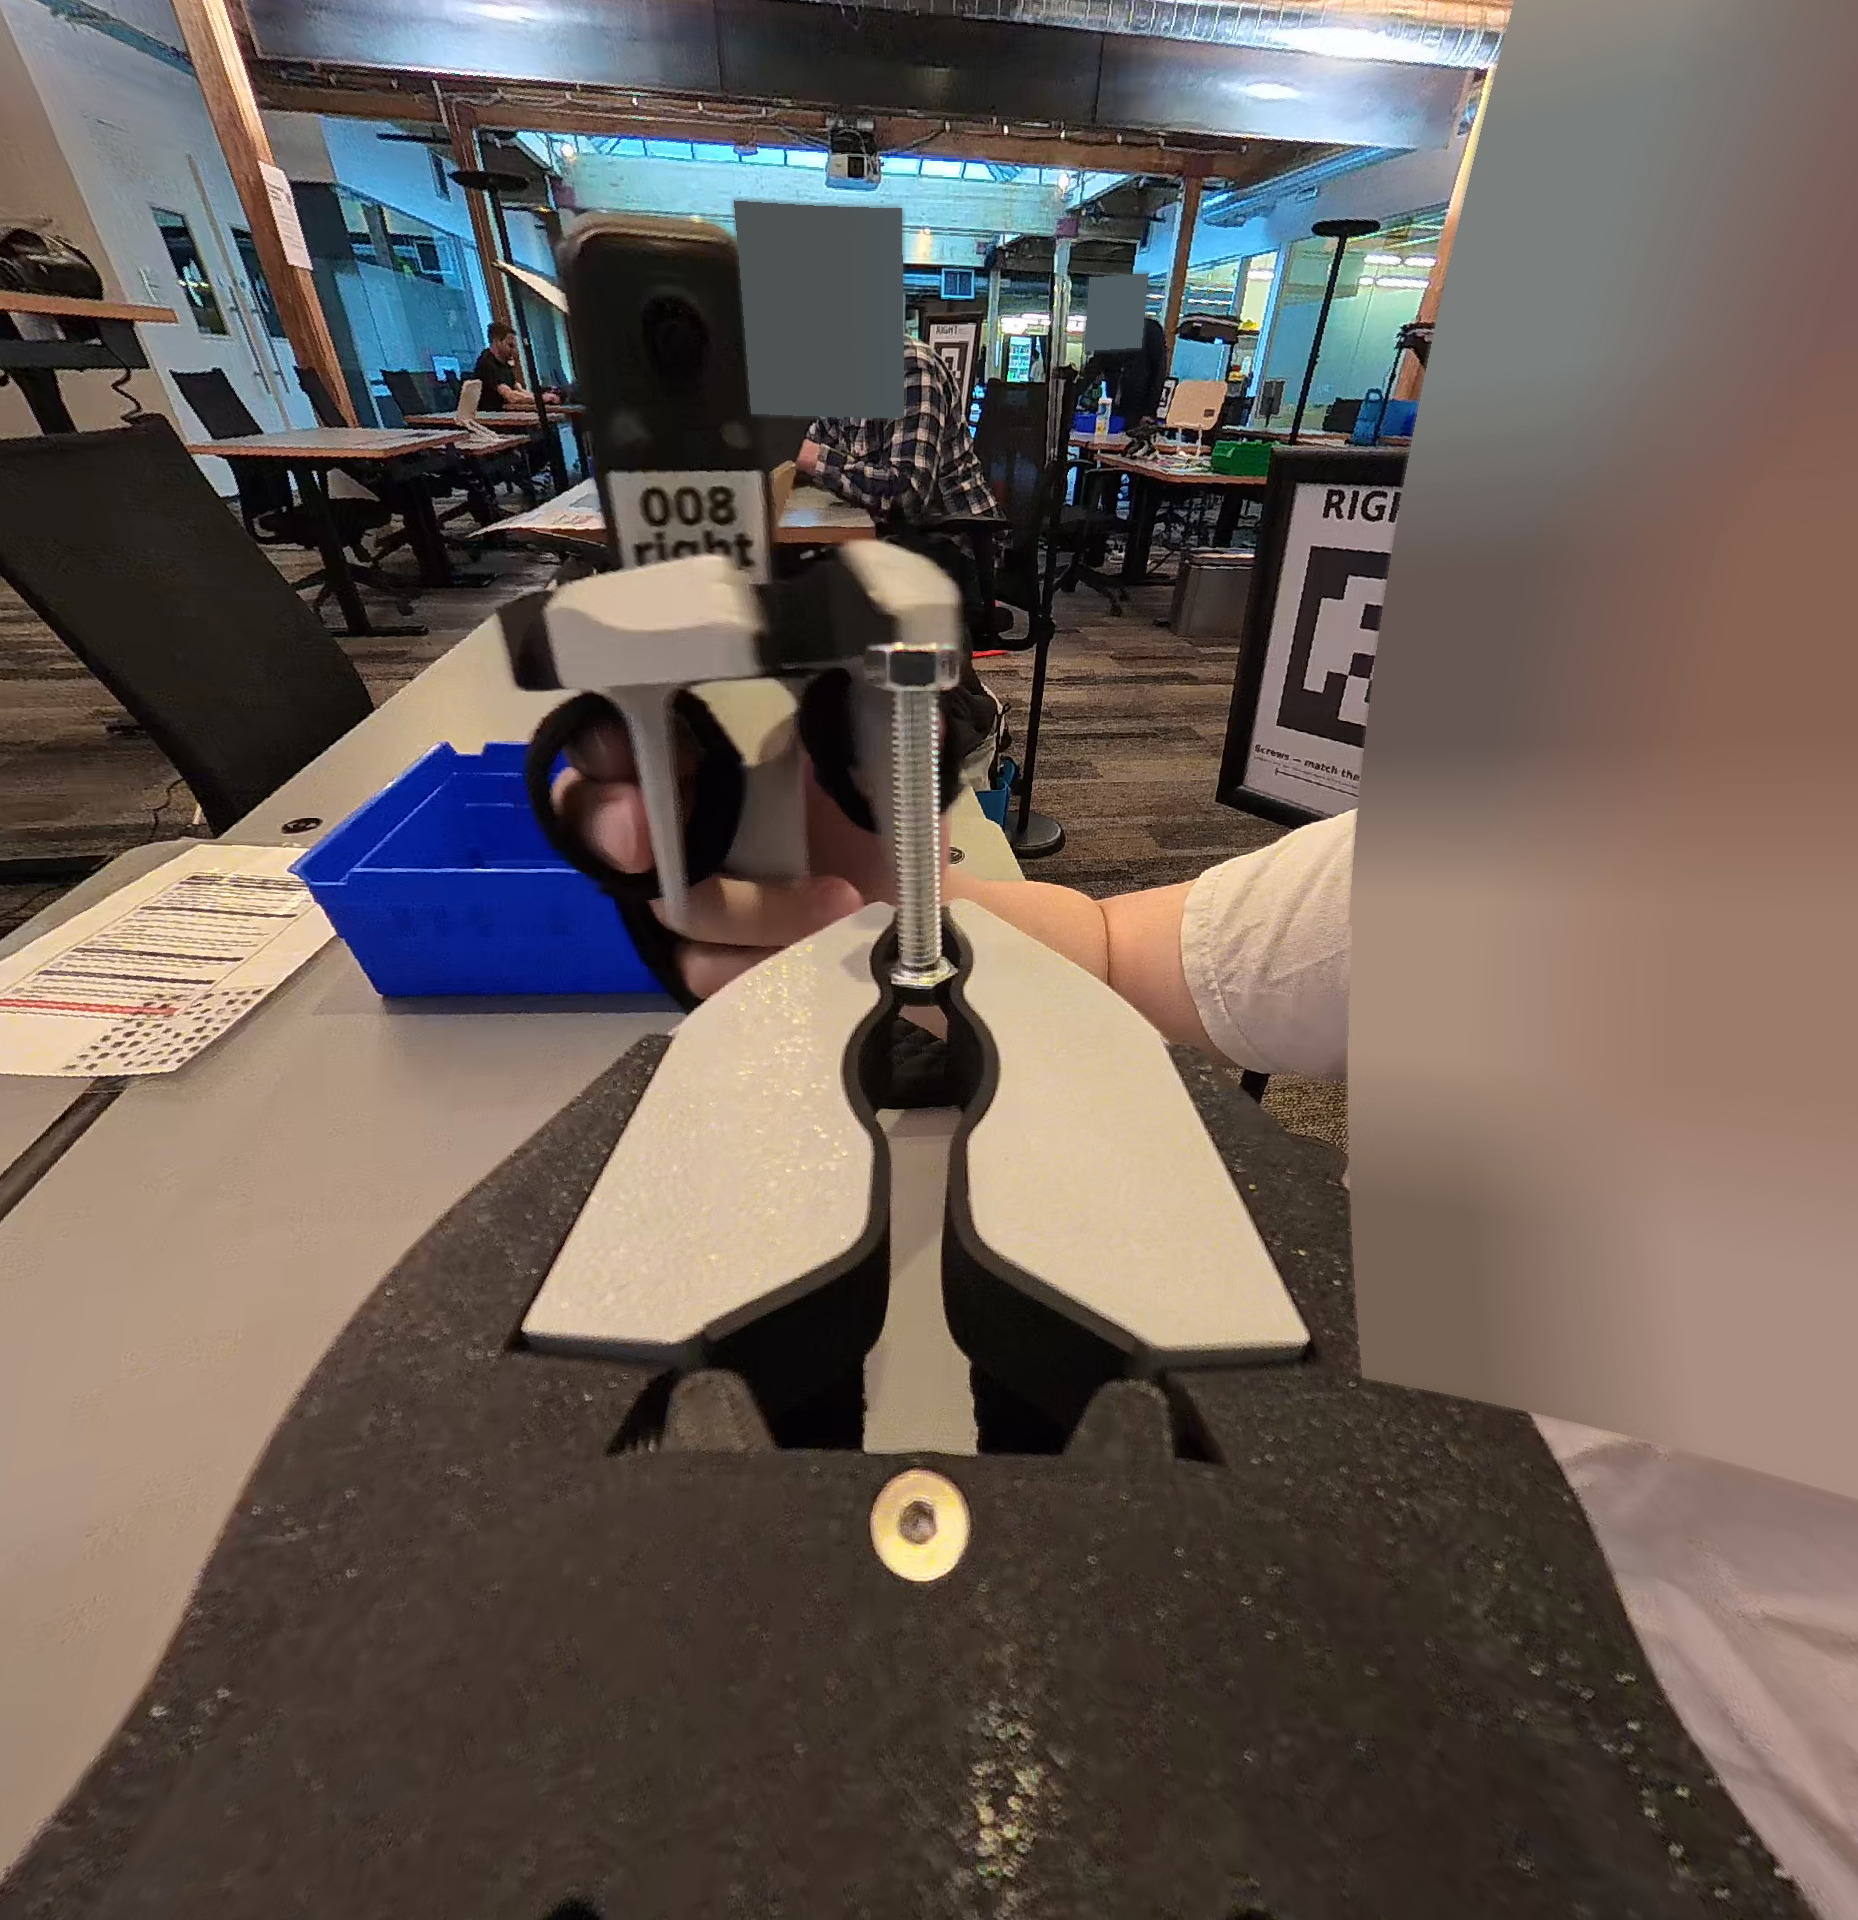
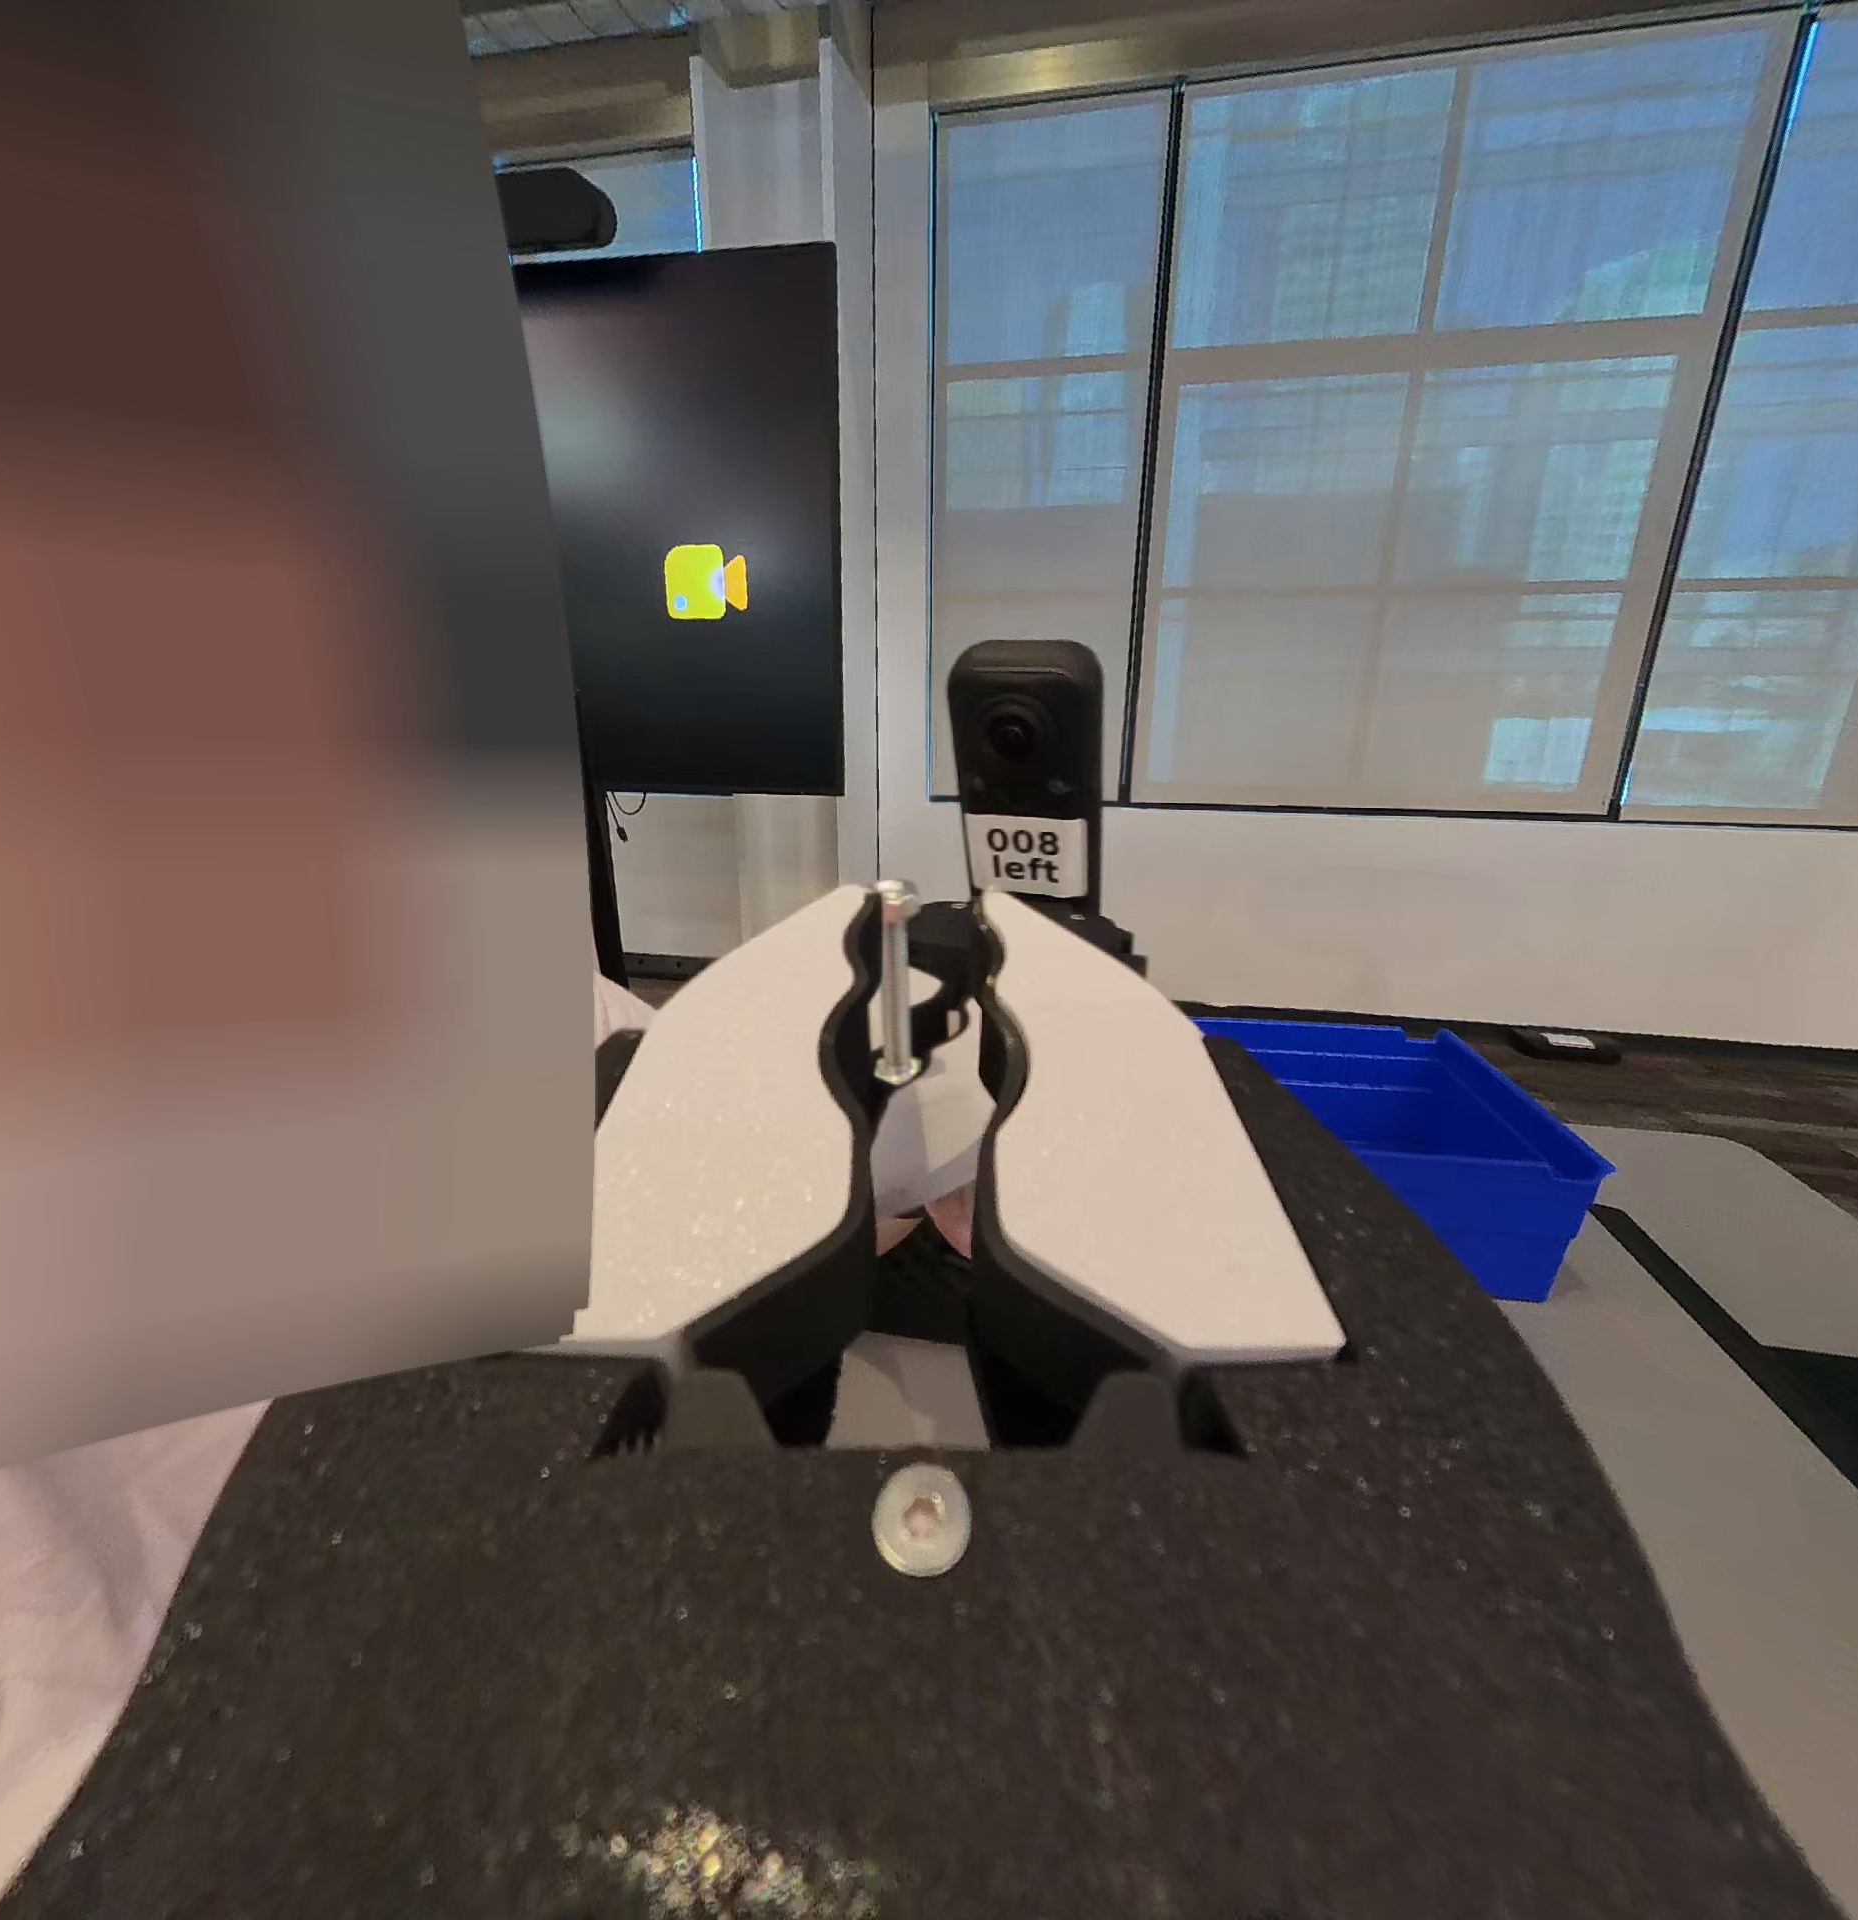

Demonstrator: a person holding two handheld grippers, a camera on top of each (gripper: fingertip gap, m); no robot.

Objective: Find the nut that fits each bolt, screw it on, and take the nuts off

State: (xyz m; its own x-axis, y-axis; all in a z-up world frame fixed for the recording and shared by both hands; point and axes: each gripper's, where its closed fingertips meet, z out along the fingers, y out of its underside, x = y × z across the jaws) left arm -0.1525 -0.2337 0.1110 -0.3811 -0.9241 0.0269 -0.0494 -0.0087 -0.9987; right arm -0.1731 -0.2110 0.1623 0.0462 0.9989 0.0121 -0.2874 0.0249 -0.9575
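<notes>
Steel bolt (image 1: 917, 821) | left claw (image 1: 921, 982) clamps nut (image 1: 923, 975) | right claw (image 1: 800, 613) beside head

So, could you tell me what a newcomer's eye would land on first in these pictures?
A silver bolt stands upright in mid-air at centre, the nut at its lower end pinched in the left tongs. The right tongs face it, parted around the bolt's head end. A bright blue bin sits on the grey table beyond.
</notes>
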